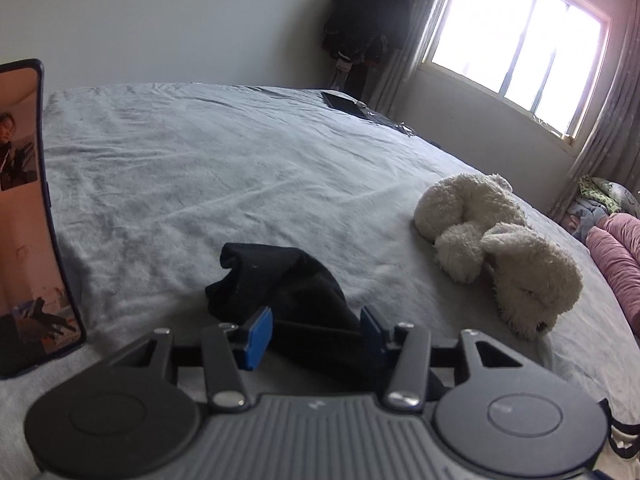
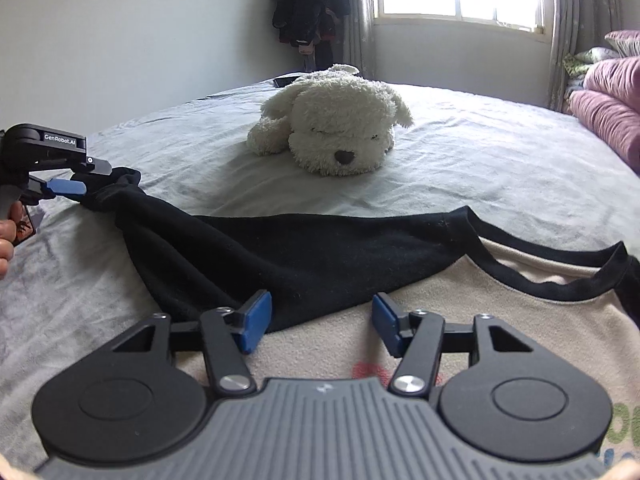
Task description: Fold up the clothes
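Blue-padded fingers (image 2: 257,322) of the right gripper (image 2: 321,322) are seen spread wide, with nothing held between them; they are poised just above the near part of a cream fleece shirt with black sleeves and black neck trim (image 2: 500,312), which is spread on a bed covered with a pale grey sheet (image 2: 460,152). One black sleeve (image 2: 280,264) of the shirt is stretched out to the left. At its far-left end the cuff is met by the left gripper (image 2: 66,186), whose blue pad is seen against the fabric; from this view a firm grip cannot be confirmed. In the left wrist view the left gripper's fingers (image 1: 260,336) are set apart, with the bunched black sleeve lying between them, and whether the cloth is pinched cannot be told. Part of a hand (image 2: 6,240) is visible at the left edge of the right wrist view. A fluffy white toy dog (image 2: 332,128) is laid on the bed beyond the shirt, well apart from both grippers. A phone in a dark case (image 1: 28,216) is seen standing at the left of the left wrist view. Pink folded bedding (image 2: 608,100) is stacked at the far right.
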`<state>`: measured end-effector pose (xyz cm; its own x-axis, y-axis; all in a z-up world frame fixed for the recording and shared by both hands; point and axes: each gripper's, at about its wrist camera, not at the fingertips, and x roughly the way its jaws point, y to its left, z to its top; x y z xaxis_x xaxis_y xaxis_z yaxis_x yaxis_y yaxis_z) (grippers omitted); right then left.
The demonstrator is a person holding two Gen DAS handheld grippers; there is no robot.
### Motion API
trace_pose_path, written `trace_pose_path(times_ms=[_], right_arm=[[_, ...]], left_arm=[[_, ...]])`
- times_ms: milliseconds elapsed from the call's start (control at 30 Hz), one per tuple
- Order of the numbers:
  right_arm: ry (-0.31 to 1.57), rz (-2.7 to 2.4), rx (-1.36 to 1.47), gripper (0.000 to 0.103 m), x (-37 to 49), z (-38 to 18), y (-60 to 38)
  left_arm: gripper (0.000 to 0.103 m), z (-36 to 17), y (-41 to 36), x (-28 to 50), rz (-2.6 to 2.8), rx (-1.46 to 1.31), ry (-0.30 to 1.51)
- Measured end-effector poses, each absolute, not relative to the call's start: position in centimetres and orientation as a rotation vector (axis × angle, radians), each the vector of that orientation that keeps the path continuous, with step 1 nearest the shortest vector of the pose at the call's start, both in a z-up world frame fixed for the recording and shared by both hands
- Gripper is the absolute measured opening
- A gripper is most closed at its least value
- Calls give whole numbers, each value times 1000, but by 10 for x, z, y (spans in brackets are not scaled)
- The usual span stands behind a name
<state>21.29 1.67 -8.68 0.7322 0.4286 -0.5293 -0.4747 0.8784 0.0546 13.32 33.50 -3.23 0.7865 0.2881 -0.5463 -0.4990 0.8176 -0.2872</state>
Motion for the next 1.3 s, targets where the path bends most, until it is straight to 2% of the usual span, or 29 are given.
trace_pose_path(times_ms=[133, 200, 333, 367, 600, 733, 833, 900, 967, 1000, 1133, 1300], right_arm=[[583, 609, -78, 56, 215, -70, 45], [574, 688, -111, 56, 217, -59, 69], [516, 822, -214, 57, 226, -44, 117], [504, 848, -244, 57, 228, -42, 129], [451, 1045, -364, 58, 242, -39, 198], [452, 1134, -426, 58, 248, -46, 231], [462, 1135, -413, 58, 259, -48, 234], [469, 1132, -400, 52, 266, -49, 235], [477, 1130, -387, 12, 274, -50, 236], [480, 1128, -381, 8, 278, -50, 236], [495, 1123, -355, 6, 292, -52, 238], [566, 1060, -186, 6, 327, -42, 213]], left_arm=[[53, -34, 346, 125, 427, -481, 521], [60, -30, 345, 123, 398, -481, 514], [84, -14, 339, 112, 367, -406, 466], [85, -11, 342, 108, 364, -407, 452], [86, 3, 367, 76, 407, -523, 346], [79, 4, 373, 71, 404, -583, 305], [79, 1, 374, 75, 385, -613, 294], [79, -1, 373, 77, 379, -623, 292], [79, -4, 373, 80, 375, -630, 289], [79, -6, 373, 82, 372, -636, 288], [79, -13, 375, 87, 360, -664, 295], [79, -17, 372, 93, 360, -650, 318]])
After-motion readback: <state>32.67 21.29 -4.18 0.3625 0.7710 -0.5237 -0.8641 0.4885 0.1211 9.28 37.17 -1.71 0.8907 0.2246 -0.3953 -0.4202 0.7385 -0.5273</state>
